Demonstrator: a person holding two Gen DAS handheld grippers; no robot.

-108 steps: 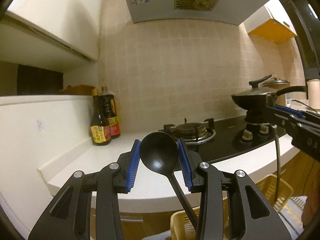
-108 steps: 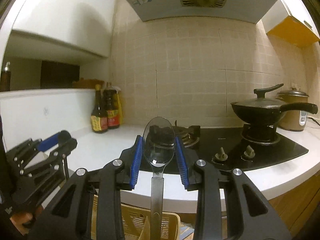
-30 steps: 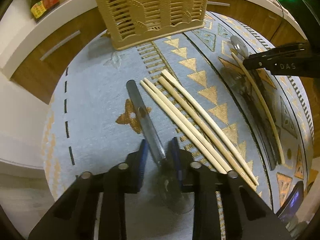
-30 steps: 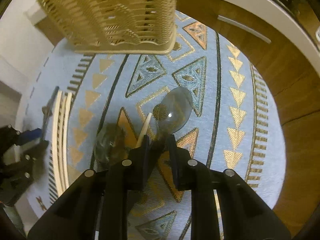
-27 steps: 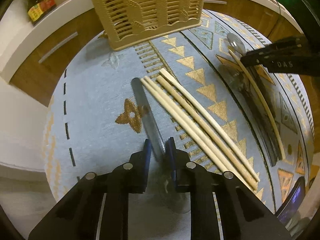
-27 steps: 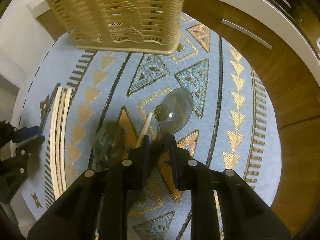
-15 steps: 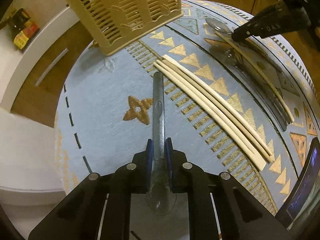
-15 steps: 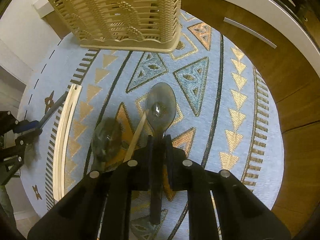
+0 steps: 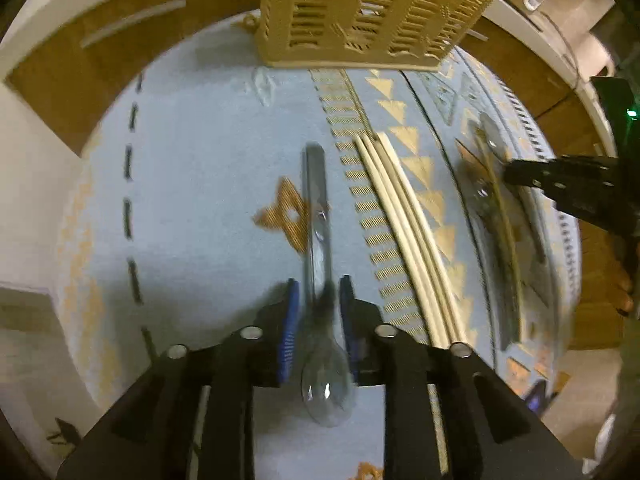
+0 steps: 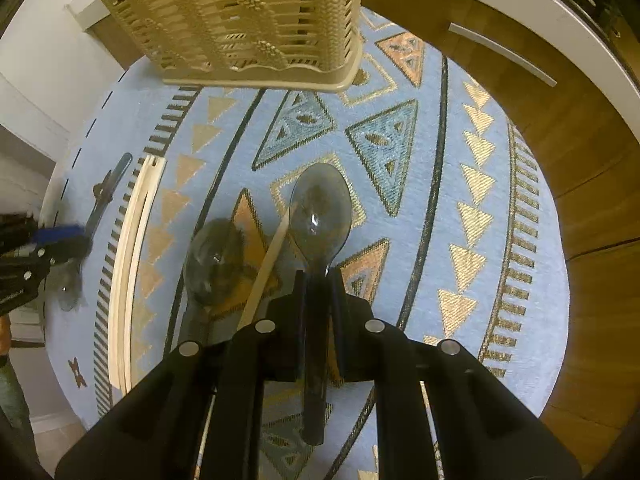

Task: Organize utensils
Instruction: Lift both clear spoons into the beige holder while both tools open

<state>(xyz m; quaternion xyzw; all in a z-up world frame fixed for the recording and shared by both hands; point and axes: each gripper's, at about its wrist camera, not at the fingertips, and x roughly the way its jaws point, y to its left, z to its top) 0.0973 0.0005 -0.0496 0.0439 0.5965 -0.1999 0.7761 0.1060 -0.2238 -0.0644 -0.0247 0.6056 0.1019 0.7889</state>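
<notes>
1. The left claw [image 9: 316, 308] straddles the neck of a clear spoon [image 9: 320, 264] lying on the blue patterned rug [image 9: 200, 184]; its fingers stand apart with small gaps either side.
2. The right claw [image 10: 318, 292] is clamped on the handle of a smoky spoon [image 10: 320, 216], bowl pointing toward the beige basket [image 10: 256, 20].
3. Pale chopsticks [image 9: 404, 216] lie just beside the clear spoon.
4. Another dark spoon [image 10: 214, 260] rests left of the right claw.

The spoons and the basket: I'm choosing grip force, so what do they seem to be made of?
The spoon in the right gripper looks like smoky translucent plastic: the rug pattern shows through its glossy bowl. The left gripper's spoon looks alike, though blurred. The basket appears to be matte beige moulded plastic, with slatted walls.
</notes>
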